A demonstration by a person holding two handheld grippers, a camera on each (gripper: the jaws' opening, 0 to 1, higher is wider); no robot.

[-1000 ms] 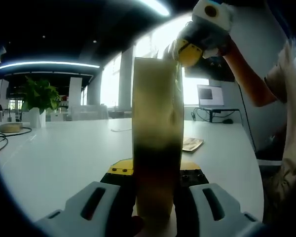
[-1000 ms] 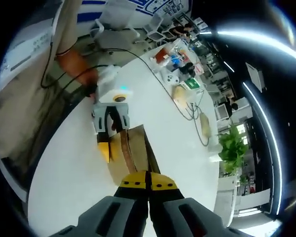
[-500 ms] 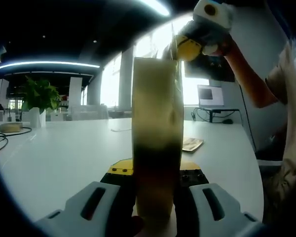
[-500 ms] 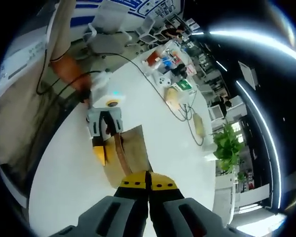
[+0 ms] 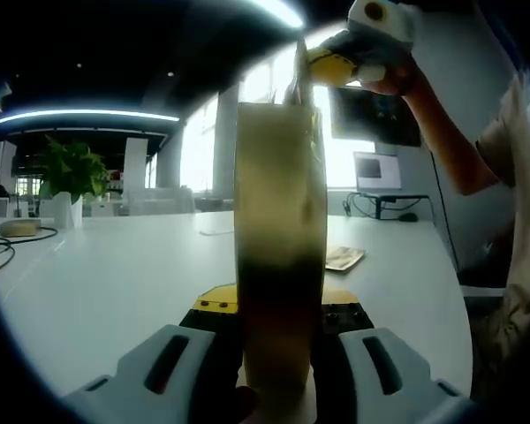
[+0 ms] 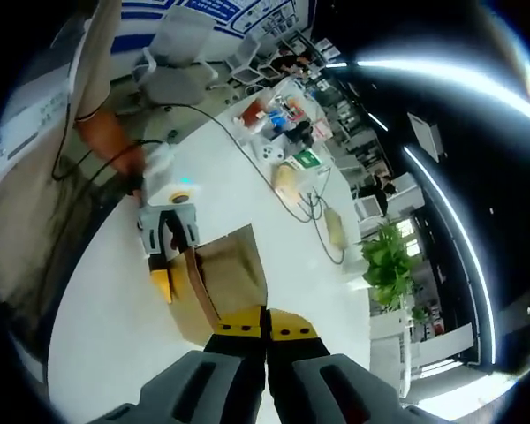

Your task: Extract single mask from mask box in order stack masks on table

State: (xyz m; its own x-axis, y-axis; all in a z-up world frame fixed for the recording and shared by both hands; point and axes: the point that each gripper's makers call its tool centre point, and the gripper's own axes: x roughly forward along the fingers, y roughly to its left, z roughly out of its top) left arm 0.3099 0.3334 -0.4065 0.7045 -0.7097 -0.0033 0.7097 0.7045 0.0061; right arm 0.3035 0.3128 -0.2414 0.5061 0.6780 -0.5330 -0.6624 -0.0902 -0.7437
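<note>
Now: left gripper point(image 5: 278, 322) jaws clamp tall cardboard mask box point(image 5: 280, 230); smooth white table point(image 5: 115, 265)

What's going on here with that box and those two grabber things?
A person is working two hand-held grippers on a white table. The left gripper clamps the mask box upright, while the right gripper, above the box's top, pinches a thin mask and draws it out.
</note>
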